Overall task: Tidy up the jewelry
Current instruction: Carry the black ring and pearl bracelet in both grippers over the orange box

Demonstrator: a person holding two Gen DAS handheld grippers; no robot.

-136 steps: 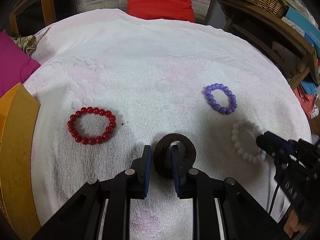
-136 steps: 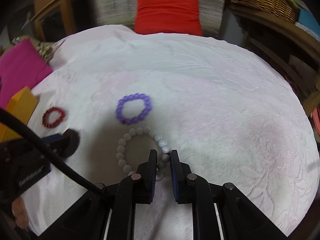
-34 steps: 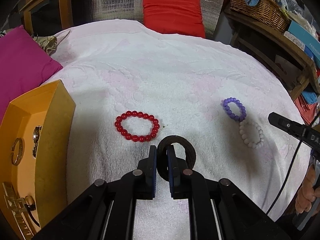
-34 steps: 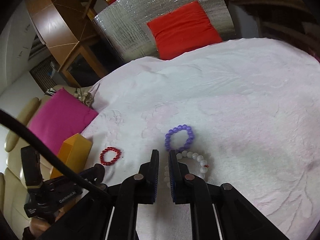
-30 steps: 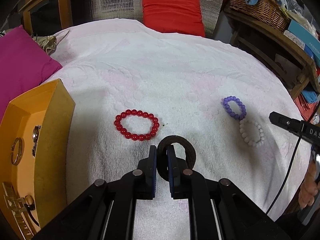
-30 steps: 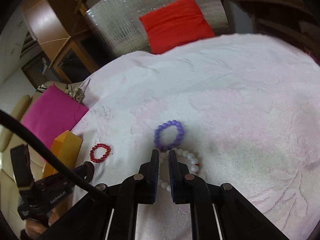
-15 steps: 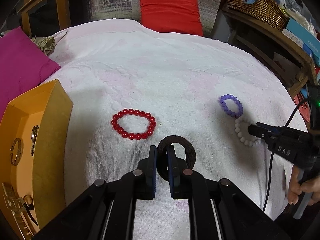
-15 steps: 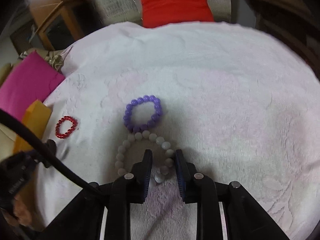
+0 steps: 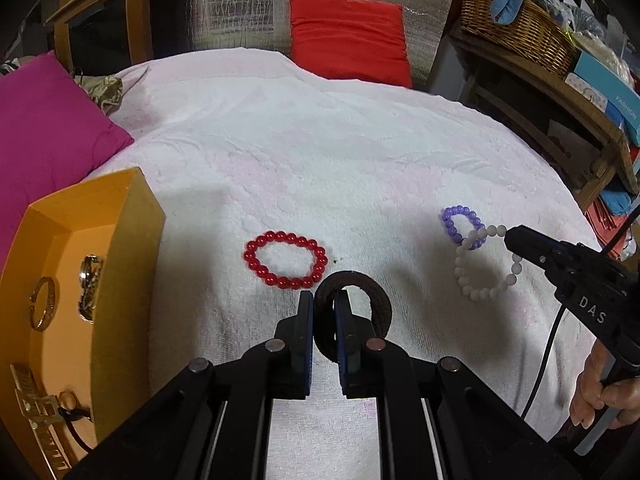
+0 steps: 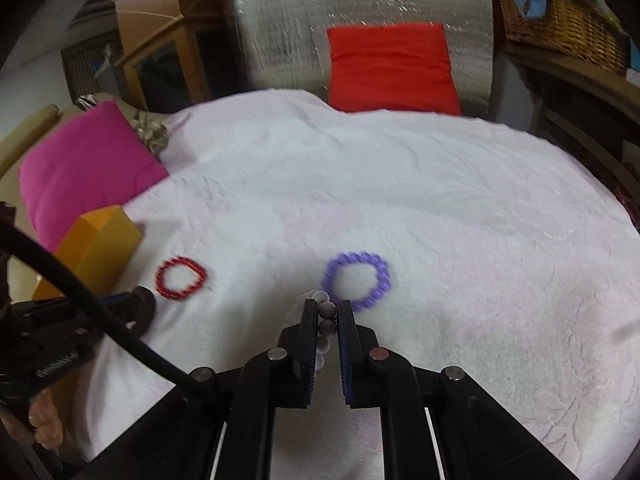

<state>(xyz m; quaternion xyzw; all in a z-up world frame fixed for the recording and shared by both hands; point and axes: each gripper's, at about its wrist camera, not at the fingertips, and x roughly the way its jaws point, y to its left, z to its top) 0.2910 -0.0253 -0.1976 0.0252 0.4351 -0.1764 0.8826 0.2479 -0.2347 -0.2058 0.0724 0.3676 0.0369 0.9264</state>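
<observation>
Pinching the near side of a dark brown ring bracelet (image 9: 354,308), the left gripper (image 9: 323,336) holds it upright just above the white towel-covered surface (image 9: 320,152), one finger inside the loop and one outside. Just beyond its tips a red bead bracelet (image 9: 286,258) lies flat on the towel. To its left stands an open orange jewelry box (image 9: 120,248), its near wall rising beside the red beads; gold pieces lie on its floor.

The right gripper (image 10: 328,322) is clamped on a white bead bracelet (image 9: 486,264), two beads showing between its fingers; the white loop appears raised off the towel, hanging from the tips, and its far edge overlaps a purple bead bracelet (image 10: 356,280) that lies flat just ahead.

The surface is a rounded top under a pale towel with faint pink embossed flowers. At its left edge a magenta cushion (image 9: 44,128) presses close behind the box. At the far edge a red cushion (image 10: 390,68) leans on a silvery quilted backrest (image 10: 280,28). To the right, past the towel's edge, wooden shelving (image 9: 560,92) carries a wicker basket (image 9: 520,28) and boxes.

The broad middle and far half of the towel hold no objects; the bracelets sit in the near half, red well apart from purple.
</observation>
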